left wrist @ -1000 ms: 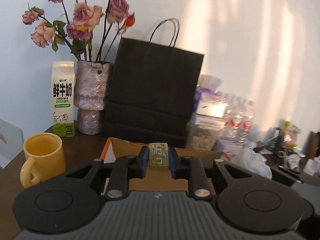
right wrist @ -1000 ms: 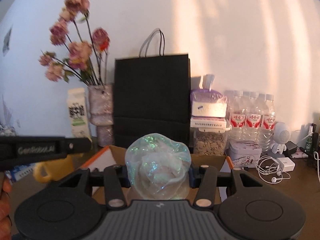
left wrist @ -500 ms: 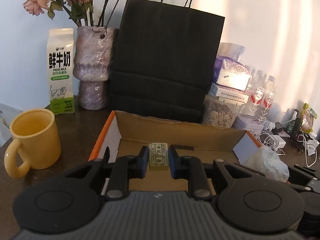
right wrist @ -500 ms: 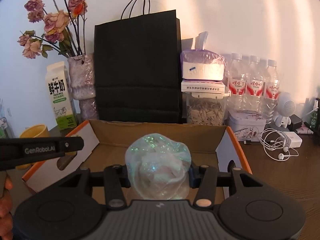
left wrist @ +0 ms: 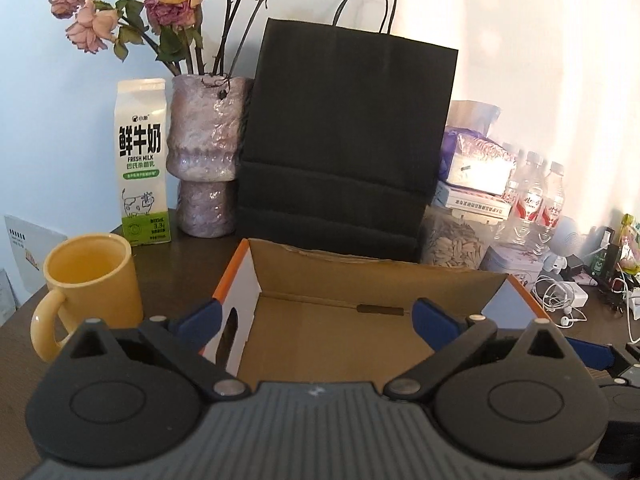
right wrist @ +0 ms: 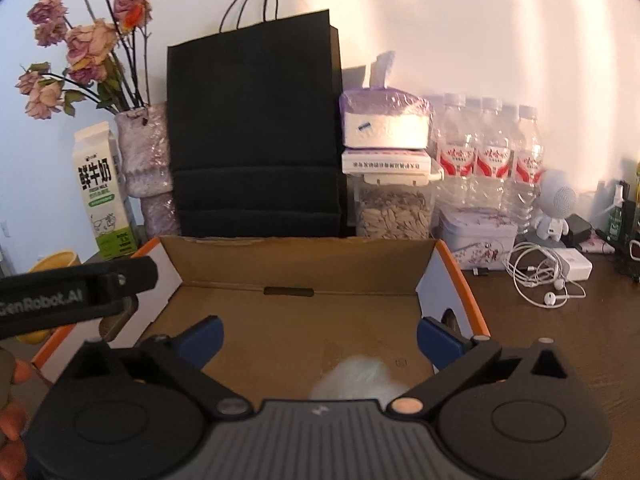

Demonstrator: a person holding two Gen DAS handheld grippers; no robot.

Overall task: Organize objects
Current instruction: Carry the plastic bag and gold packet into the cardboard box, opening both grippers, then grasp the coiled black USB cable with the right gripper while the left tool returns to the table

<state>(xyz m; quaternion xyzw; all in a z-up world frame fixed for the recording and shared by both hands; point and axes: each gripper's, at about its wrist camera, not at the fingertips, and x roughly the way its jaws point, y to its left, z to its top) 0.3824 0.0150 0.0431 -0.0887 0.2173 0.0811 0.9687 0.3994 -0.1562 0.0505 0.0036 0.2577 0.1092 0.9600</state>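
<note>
Looking left to right across my two tools, I start with my left gripper [left wrist: 316,316]: its jaws are opening, spread wide over the cardboard box [left wrist: 344,344], with nothing between them. Whatever lies directly under it is hidden by the tool body, so I cannot say what sits there. The box stands on the dark table [left wrist: 188,256] just beside the yellow mug [left wrist: 90,280], in front of the black paper bag [left wrist: 348,140]. My right gripper [right wrist: 320,338] is likewise opening, jaws apart over the same box, and the crumpled plastic wad [right wrist: 360,378] lies low between them on the box floor, blurred, with neither pad on it. I judge that wad very light, soft and springy, likely slippery on its shiny film; it would squash instead of breaking. If I had to lift it again, I would close across its bulkiest middle with a gentle squeeze, since a pinch at a loose edge could slide off.
</note>
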